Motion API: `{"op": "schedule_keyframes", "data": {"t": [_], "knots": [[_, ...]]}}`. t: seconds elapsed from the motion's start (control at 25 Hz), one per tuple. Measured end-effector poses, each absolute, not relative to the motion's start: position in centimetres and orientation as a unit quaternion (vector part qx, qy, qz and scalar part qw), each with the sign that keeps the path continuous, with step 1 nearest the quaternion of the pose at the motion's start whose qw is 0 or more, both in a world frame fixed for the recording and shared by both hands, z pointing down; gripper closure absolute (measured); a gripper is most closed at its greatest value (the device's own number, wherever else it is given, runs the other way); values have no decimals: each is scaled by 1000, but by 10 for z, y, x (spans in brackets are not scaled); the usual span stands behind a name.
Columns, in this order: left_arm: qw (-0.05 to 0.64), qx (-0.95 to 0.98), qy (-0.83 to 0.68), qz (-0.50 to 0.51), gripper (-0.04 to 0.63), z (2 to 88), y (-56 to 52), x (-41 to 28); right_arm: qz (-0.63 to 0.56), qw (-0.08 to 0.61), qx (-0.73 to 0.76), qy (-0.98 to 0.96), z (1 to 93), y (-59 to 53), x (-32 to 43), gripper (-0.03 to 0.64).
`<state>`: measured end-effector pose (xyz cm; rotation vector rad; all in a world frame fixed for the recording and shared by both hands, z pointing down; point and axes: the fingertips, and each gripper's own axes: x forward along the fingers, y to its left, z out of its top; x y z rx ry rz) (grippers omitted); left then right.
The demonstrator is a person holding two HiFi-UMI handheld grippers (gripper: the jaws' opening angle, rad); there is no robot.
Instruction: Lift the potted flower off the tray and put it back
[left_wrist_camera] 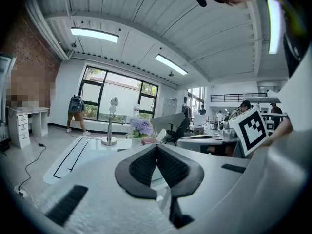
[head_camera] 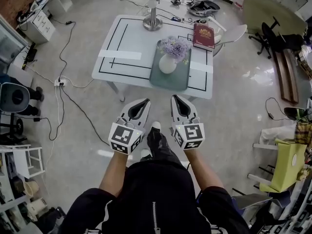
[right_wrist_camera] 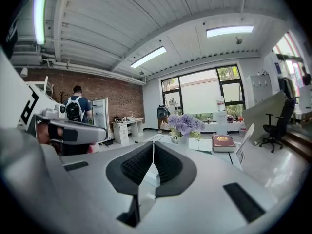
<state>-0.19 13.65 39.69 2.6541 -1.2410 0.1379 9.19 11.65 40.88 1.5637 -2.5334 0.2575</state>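
Purple potted flower (head_camera: 171, 55): 1 | tray (head_camera: 170, 80): 1 | left gripper (head_camera: 145, 102) + right gripper (head_camera: 175, 99): 2

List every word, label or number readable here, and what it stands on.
Nothing is legible.
Gold print on the cover of the red book: too small to read.
Cubes on the left gripper and right gripper: black-and-white square markers, no letters.

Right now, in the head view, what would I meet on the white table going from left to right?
silver lamp → potted flower, standing on the green tray → red book
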Motion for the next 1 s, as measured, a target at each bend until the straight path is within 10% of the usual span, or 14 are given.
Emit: {"op": "schedule_keyframes", "data": {"t": [0.44, 0.68, 1.0], "knots": [[114, 909, -398, 51, 589, 421, 19, 17, 83, 110, 549, -825, 465, -14, 116, 601], [135, 913, -381, 57, 589, 437, -7, 19, 72, 102, 595, -794, 498, -65, 116, 360], [161, 911, -369, 85, 589, 459, -33, -17, 42, 83, 669, -737, 510, -129, 108, 314]]}}
